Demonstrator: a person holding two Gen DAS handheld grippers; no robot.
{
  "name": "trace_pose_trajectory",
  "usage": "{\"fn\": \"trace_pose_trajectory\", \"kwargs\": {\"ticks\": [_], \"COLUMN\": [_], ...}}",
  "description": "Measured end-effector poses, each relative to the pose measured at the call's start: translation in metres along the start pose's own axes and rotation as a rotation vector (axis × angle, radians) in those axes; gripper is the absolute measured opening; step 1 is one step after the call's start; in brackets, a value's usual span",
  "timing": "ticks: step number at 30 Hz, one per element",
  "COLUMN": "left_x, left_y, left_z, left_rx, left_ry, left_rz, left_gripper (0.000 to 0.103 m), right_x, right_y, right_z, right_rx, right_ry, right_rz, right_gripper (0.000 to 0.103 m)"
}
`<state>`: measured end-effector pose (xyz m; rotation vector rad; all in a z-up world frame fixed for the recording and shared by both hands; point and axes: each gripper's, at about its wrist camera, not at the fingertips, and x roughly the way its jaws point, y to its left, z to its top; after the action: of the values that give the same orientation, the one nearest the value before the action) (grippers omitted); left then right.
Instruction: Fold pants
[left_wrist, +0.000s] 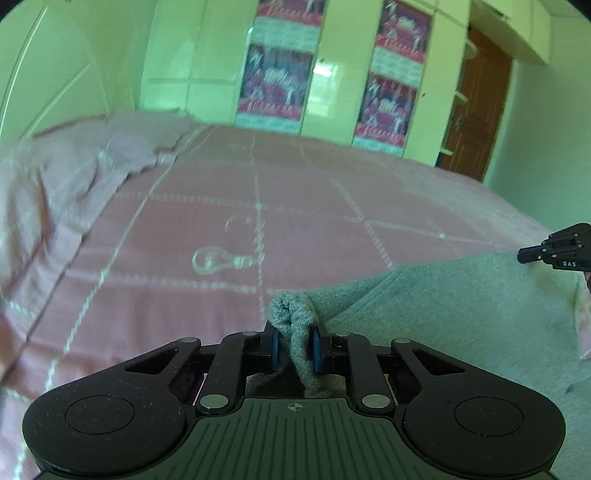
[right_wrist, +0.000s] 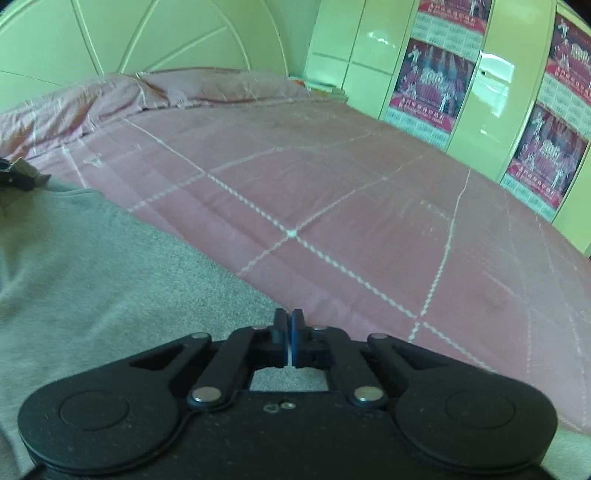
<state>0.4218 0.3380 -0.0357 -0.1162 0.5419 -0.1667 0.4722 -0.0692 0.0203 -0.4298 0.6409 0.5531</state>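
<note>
Grey pants (left_wrist: 461, 314) lie on a pink bedspread (left_wrist: 221, 229). My left gripper (left_wrist: 294, 332) is shut on a bunched fold of the grey fabric (left_wrist: 291, 310), which sticks up between its blue pads. In the right wrist view the pants (right_wrist: 92, 277) fill the lower left. My right gripper (right_wrist: 289, 317) stands at their edge with jaws pressed together, and a thin pale strip shows between the pads. From the left wrist view the right gripper (left_wrist: 522, 255) meets the raised far corner of the cloth. The left gripper (right_wrist: 37, 177) shows at the left edge.
The pink bedspread (right_wrist: 332, 206) with white stitched lines stretches ahead. Pillows (right_wrist: 207, 86) lie by a pale headboard (right_wrist: 147, 33). Pale wardrobe doors with posters (left_wrist: 273, 85) line the far side, and a brown door (left_wrist: 476, 107) stands at the right.
</note>
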Motion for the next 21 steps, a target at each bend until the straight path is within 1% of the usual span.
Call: {"fn": "trace_pose_trajectory", "kwargs": {"ticks": [2, 4, 7, 10, 12, 13, 14, 15, 16, 17, 18, 20, 21], "left_x": [-0.020, -0.042, -0.081, -0.118, -0.145, -0.154, -0.163, -0.169, -0.174, -0.177, -0.180, -0.185, -0.187], "left_y": [-0.005, -0.011, -0.020, -0.036, -0.047, -0.051, -0.054, -0.056, -0.057, -0.059, -0.063, -0.072, -0.076], "left_z": [0.006, 0.009, 0.007, -0.005, -0.022, -0.032, -0.044, -0.056, -0.069, -0.081, -0.093, -0.115, -0.122], "left_rx": [0.022, 0.057, 0.105, 0.168, 0.159, 0.140, 0.094, 0.030, -0.023, -0.060, -0.096, -0.176, -0.213], "left_ry": [-0.059, -0.107, -0.174, -0.220, -0.255, -0.257, -0.233, -0.207, -0.179, -0.145, -0.127, -0.097, -0.081], "left_rz": [-0.027, -0.049, -0.091, -0.101, -0.119, -0.116, -0.096, -0.070, -0.065, -0.055, -0.022, 0.009, 0.040], "left_gripper": [0.017, 0.017, 0.016, 0.017, 0.018, 0.031, 0.065, 0.078, 0.087, 0.087, 0.087, 0.087, 0.087], "right_x": [-0.028, -0.057, -0.103, -0.146, -0.170, -0.181, -0.189, -0.195, -0.202, -0.211, -0.218, -0.226, -0.230], "right_y": [0.001, 0.006, 0.018, 0.045, 0.066, 0.080, 0.094, 0.104, 0.111, 0.115, 0.119, 0.126, 0.125], "right_z": [0.000, -0.004, -0.016, -0.041, -0.064, -0.080, -0.096, -0.111, -0.124, -0.136, -0.145, -0.159, -0.164], "right_rx": [0.007, -0.014, -0.017, -0.067, -0.088, -0.121, -0.155, -0.160, -0.132, -0.086, -0.039, 0.037, 0.098], "right_ry": [-0.026, -0.052, -0.087, -0.105, -0.116, -0.130, -0.138, -0.127, -0.118, -0.130, -0.132, -0.118, -0.125], "right_rz": [-0.004, -0.015, -0.023, -0.044, -0.070, -0.099, -0.126, -0.148, -0.155, -0.147, -0.138, -0.141, -0.138], "right_gripper": [0.000, 0.000, 0.000, 0.000, 0.000, 0.000, 0.008, 0.028, 0.035, 0.039, 0.039, 0.039, 0.039]}}
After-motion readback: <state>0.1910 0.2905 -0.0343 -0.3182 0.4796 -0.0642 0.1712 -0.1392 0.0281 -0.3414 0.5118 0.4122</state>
